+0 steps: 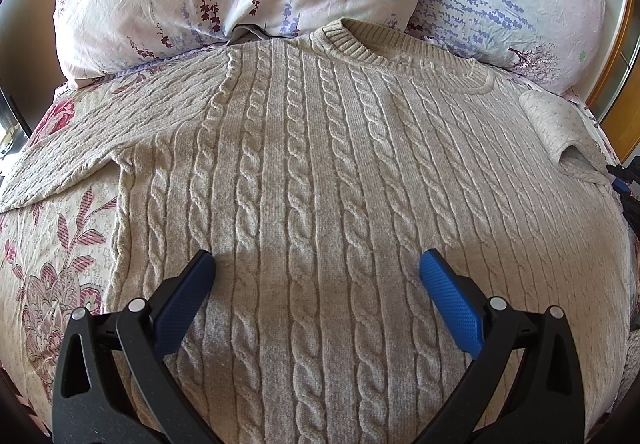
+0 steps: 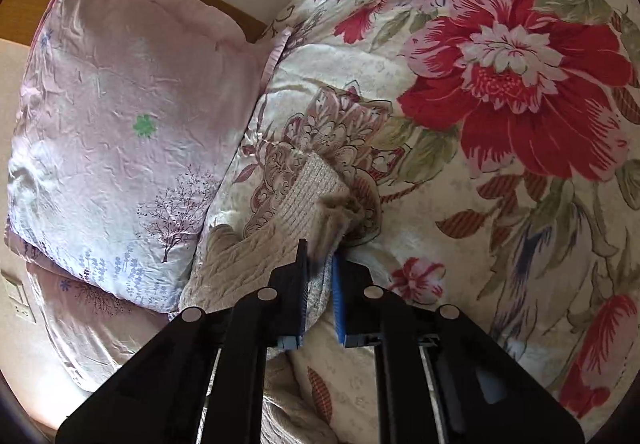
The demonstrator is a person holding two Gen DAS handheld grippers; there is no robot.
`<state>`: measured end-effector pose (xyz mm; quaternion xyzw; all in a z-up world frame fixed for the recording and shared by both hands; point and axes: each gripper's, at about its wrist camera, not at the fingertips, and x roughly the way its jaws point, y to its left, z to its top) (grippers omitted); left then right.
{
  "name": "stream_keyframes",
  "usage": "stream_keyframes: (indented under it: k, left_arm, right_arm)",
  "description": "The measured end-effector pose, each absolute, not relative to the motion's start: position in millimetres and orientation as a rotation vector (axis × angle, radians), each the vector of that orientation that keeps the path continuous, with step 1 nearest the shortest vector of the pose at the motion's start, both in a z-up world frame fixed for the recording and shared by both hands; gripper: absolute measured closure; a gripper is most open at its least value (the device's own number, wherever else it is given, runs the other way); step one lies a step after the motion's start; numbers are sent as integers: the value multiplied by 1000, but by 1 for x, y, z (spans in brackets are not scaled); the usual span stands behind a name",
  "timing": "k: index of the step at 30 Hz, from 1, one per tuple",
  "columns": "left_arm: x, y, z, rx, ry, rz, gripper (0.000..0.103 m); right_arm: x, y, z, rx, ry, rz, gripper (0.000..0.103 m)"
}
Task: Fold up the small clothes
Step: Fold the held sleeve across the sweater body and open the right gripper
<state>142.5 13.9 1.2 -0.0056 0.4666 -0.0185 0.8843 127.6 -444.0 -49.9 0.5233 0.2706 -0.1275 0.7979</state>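
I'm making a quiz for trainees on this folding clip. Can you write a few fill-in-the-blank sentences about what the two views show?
1. The cable-knit sweater lies flat with its neckline toward the two ____.
2. The left tongs hover over the sweater with the jaws ____.
3. The right tongs are shut on the sweater's ____.
4. The bedspread is printed with large red ____.

Missing words: pillows; open; sleeve; flowers
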Motion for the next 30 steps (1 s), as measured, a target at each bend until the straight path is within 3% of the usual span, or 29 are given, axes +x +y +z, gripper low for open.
stream_keyframes:
  k: [7, 13, 21, 30]
  left_arm:
    - [142, 14, 1, -15, 970, -40, 2]
    - [140, 22, 4, -79, 953, -62, 2]
    - [121, 65, 14, -316, 831, 37, 2]
    - [113, 85, 14, -434, 787, 83, 2]
  right_arm:
    - [149, -393, 24, 979, 444, 35, 92]
    - [198, -277, 59, 854, 488, 432, 92]
    - [258, -115, -13, 708, 832, 653, 93]
    - [264, -83, -53, 702, 963, 609, 93]
